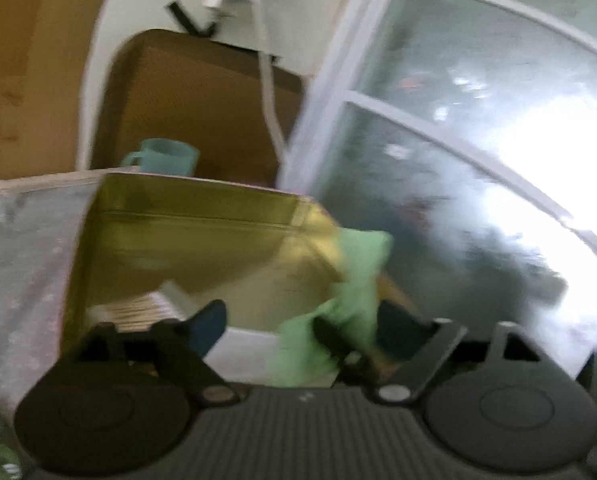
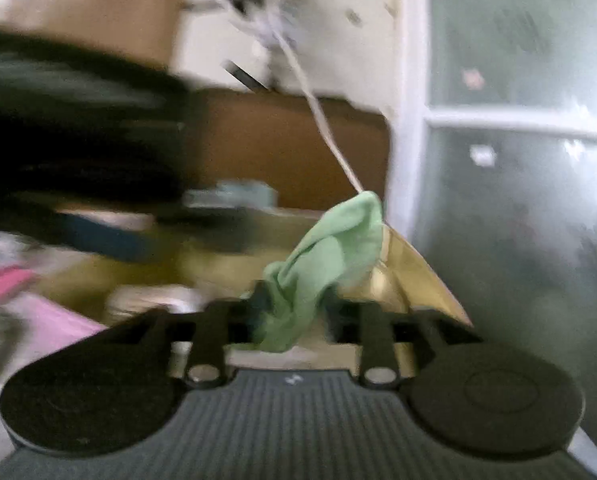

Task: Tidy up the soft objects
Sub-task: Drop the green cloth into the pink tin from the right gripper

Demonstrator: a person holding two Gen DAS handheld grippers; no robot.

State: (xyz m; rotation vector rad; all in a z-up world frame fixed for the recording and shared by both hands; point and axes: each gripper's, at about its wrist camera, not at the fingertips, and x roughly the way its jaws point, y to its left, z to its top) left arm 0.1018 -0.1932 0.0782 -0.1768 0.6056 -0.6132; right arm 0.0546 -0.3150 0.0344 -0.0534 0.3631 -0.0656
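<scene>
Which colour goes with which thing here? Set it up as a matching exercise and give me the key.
Things:
1. cloth draped over the box's edge
2. mug behind the box
3. open box
4. flat item at lower left in the right wrist view

Colours:
A. gold
B. pink
C. light green
D. teal

Pairs: 1-C, 2-D, 3-A, 4-B

Green cloth [image 1: 358, 276] drapes over the gold tin's [image 1: 194, 236] corner.
</scene>
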